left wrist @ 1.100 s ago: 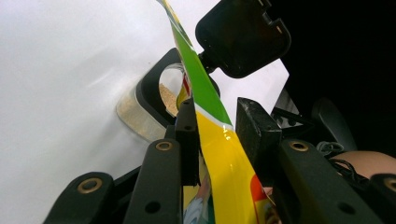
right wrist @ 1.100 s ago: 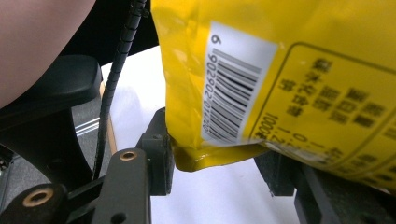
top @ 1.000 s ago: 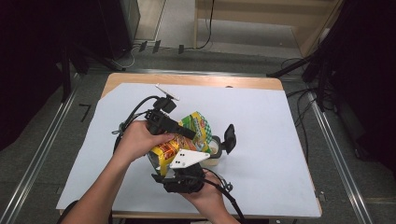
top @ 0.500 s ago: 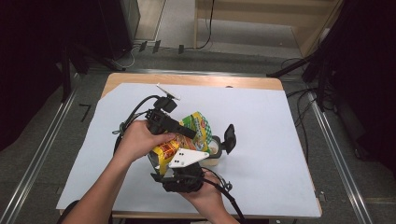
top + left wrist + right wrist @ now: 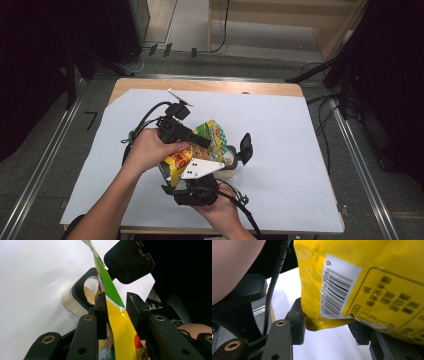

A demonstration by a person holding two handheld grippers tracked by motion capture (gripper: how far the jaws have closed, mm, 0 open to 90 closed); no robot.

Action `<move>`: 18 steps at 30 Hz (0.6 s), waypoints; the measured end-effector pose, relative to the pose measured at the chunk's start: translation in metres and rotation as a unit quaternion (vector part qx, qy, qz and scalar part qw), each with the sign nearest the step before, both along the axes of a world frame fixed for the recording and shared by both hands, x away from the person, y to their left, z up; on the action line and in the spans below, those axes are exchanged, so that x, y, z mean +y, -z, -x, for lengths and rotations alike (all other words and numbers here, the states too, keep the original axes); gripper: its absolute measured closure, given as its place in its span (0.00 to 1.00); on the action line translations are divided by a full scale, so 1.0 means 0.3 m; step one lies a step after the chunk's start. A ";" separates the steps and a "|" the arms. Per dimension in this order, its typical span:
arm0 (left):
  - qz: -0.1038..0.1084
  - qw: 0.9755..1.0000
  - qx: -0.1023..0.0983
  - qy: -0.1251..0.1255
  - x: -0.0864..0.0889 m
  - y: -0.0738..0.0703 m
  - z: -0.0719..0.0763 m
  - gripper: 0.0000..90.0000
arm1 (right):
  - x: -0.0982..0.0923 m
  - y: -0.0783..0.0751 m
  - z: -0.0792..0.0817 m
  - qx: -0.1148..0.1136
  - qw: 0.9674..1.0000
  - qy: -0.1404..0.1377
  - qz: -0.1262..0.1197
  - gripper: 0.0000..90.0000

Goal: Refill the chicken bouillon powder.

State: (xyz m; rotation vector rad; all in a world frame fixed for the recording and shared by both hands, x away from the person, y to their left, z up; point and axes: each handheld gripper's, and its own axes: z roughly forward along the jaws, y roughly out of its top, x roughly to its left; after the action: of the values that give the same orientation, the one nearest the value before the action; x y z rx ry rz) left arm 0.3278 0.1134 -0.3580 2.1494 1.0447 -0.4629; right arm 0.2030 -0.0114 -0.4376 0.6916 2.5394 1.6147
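You have a yellow-and-green snack bag (image 5: pixel 200 145) at the middle of the high view, tipped over a clear jar (image 5: pixel 227 162) with a black rim that stands on the white sheet over the bench (image 5: pixel 300 150). The jar's flip lid (image 5: pixel 245 146) stands open on its right side.

The bag is thin glossy film — light, soft and slippery, and it crumples and folds wherever you squeeze it. It gives no stiff edge to hold, so take it by a flattened fold or the sealed seam, not by the puffed body. In the left gripper view the left gripper (image 5: pixel 116 305) straddles a fold of the bag (image 5: pixel 117 317): one jaw lies against the film, the other looks a little apart, so I judge it a loose pinch. The right gripper (image 5: pixel 329 327) has the bag's bottom corner (image 5: pixel 324 323) between its jaws; whether the pads press on it I cannot tell.

The jar (image 5: pixel 82 295) shows pale crumbs inside; being light, it may tip if the bag drags on its rim.

For writing: a barcode (image 5: pixel 338 290) on a white patch, its digits partly readable as "90220620" and a "6" — beside it, framed East Asian print too blurred to read.
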 end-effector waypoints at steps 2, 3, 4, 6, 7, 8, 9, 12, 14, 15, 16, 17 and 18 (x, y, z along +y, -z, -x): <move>-0.002 1.000 -0.001 0.000 -0.002 0.001 0.001 0.80 | 0.001 0.002 0.001 -0.002 1.000 0.000 0.002 0.60; -0.002 1.000 -0.001 0.000 -0.002 0.001 0.001 0.80 | 0.002 0.003 0.003 -0.006 1.000 0.001 0.007 0.60; -0.005 1.000 -0.002 0.001 -0.003 0.002 0.002 0.81 | 0.004 0.005 0.004 -0.007 1.000 0.001 0.008 0.60; -0.005 1.000 -0.002 0.001 -0.004 0.002 0.002 0.81 | 0.004 0.006 0.005 -0.008 1.000 0.002 0.009 0.60; -0.005 1.000 -0.003 0.001 -0.004 0.002 0.002 0.81 | 0.004 0.006 0.005 -0.008 1.000 0.002 0.008 0.61; -0.005 1.000 -0.003 0.001 -0.004 0.002 0.002 0.81 | 0.004 0.006 0.005 -0.008 1.000 0.002 0.008 0.61; -0.005 1.000 -0.004 0.002 -0.005 0.002 0.002 0.81 | 0.004 0.006 0.004 -0.009 1.000 0.003 0.007 0.61; -0.006 1.000 -0.002 0.000 -0.006 0.003 0.001 0.81 | 0.005 0.008 0.002 -0.008 1.000 0.002 0.010 0.61; -0.008 1.000 -0.002 -0.002 -0.006 -0.002 0.002 0.81 | 0.004 0.005 0.000 -0.006 1.000 0.001 0.009 0.61; -0.012 1.000 -0.004 -0.001 -0.007 -0.007 0.002 0.81 | 0.004 0.003 -0.001 -0.005 1.000 0.001 0.008 0.61; -0.011 1.000 -0.002 -0.003 -0.009 -0.012 0.000 0.81 | 0.004 -0.001 -0.002 -0.005 1.000 0.001 0.008 0.61; -0.012 1.000 -0.002 -0.002 -0.011 -0.018 -0.003 0.81 | 0.004 -0.005 -0.003 -0.007 1.000 0.002 0.006 0.61; -0.012 1.000 -0.003 -0.004 -0.014 -0.022 -0.005 0.81 | 0.003 -0.009 -0.004 -0.004 1.000 0.003 0.003 0.61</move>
State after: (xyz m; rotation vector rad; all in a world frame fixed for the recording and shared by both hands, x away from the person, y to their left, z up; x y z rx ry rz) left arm 0.3294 0.1091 -0.3513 2.1660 1.0605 -0.4431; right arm 0.2042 -0.0104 -0.4349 0.6888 2.5333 1.6043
